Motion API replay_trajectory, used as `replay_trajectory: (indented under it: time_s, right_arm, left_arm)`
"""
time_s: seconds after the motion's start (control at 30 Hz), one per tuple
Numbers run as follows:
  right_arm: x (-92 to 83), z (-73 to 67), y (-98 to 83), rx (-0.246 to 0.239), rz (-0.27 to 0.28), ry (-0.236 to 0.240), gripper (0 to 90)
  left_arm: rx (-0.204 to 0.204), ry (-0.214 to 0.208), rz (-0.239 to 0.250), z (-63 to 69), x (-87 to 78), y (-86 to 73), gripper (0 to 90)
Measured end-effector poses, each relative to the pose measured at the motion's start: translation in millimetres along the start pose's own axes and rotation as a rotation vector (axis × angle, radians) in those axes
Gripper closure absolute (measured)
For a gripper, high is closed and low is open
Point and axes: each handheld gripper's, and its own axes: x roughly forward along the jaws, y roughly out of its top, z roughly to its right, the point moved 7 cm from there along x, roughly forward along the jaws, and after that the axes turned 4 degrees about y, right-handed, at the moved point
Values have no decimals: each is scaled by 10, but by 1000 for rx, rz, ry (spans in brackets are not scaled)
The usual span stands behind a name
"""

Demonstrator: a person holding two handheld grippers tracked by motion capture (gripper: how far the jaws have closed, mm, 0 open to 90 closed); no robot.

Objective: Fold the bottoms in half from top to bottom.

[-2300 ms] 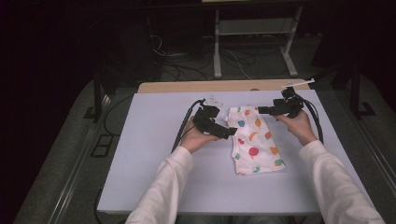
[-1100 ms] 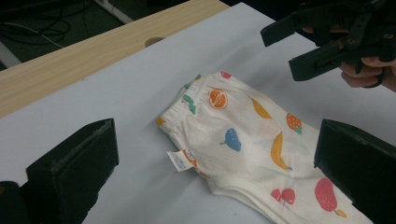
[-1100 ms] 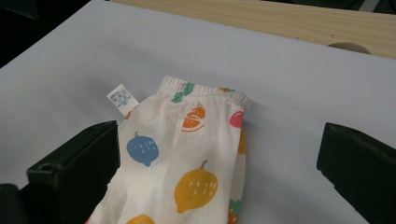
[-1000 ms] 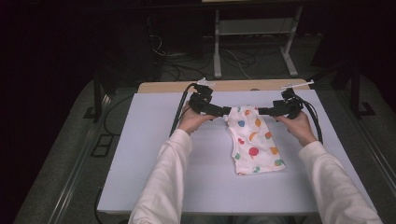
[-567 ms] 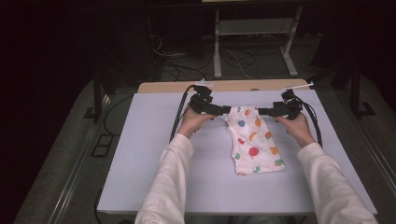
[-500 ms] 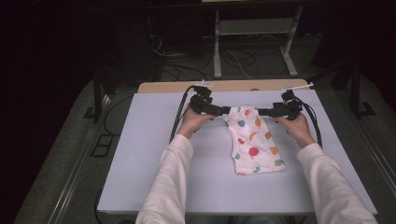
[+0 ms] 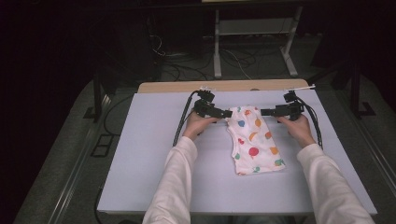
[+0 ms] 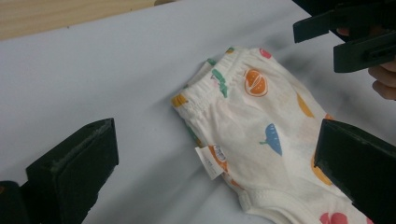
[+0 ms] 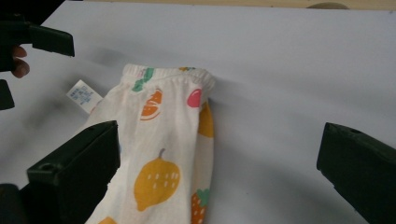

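Folded fruit-print garment (image 7: 254,140) lying flat on the white table (image 7: 140,154), waistband toward the table's far edge. Left gripper (image 7: 227,113), jaws spread, sits just beside the waistband's left corner; right gripper (image 7: 263,112), jaws likewise spread, just beside its right corner. Neither holds the cloth.

A folded pair of baby shorts (image 7: 254,140) lies on the worktop (image 7: 140,154), right of its middle, waistband toward the far edge. The left tool (image 7: 227,113) sits just left of the waistband, the right tool (image 7: 264,112) just right of it, their tips facing each other across the cloth. A sewn-in label (image 8: 208,162) sticks out from the shorts' left side.
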Motion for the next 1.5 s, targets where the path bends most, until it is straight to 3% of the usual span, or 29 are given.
replay_trajectory:
  time_s: [0.2,0.3,0.37,0.47,0.67,0.87,1.0,1.13,1.3,1.5]
  right_arm:
    - [42,69,-41,40,-20,-8,0]
    - [71,83,-60,45,-30,-11,0]
    - [92,92,-66,52,-31,-12,0]
    - [133,102,-73,78,-39,-32,33]
    - [228,45,-75,72,-41,-31,115]
    - [294,14,-87,64,-52,-60,221]
    - [308,-19,-78,62,-42,-38,347]
    - [352,-52,-87,52,-52,-26,404]
    - [397,-93,-79,51,-58,-32,444]
    - [449,-133,-72,22,-77,-43,585]
  left_arm:
    - [-79,-17,4,-77,84,-39,0]
    - [-98,-29,-3,-86,124,-63,0]
    - [-100,-39,-11,-70,156,-80,1]
    - [-71,-32,-19,-32,212,-103,33]
    - [-93,-60,-14,31,298,-117,72]
    - [-103,-81,-19,36,343,-143,151]
    - [-110,-89,-13,48,363,-141,248]
    - [-134,-92,-3,53,393,-137,323]
    - [-147,-79,-18,24,413,-157,443]
    - [-168,-66,-22,11,436,-165,599]
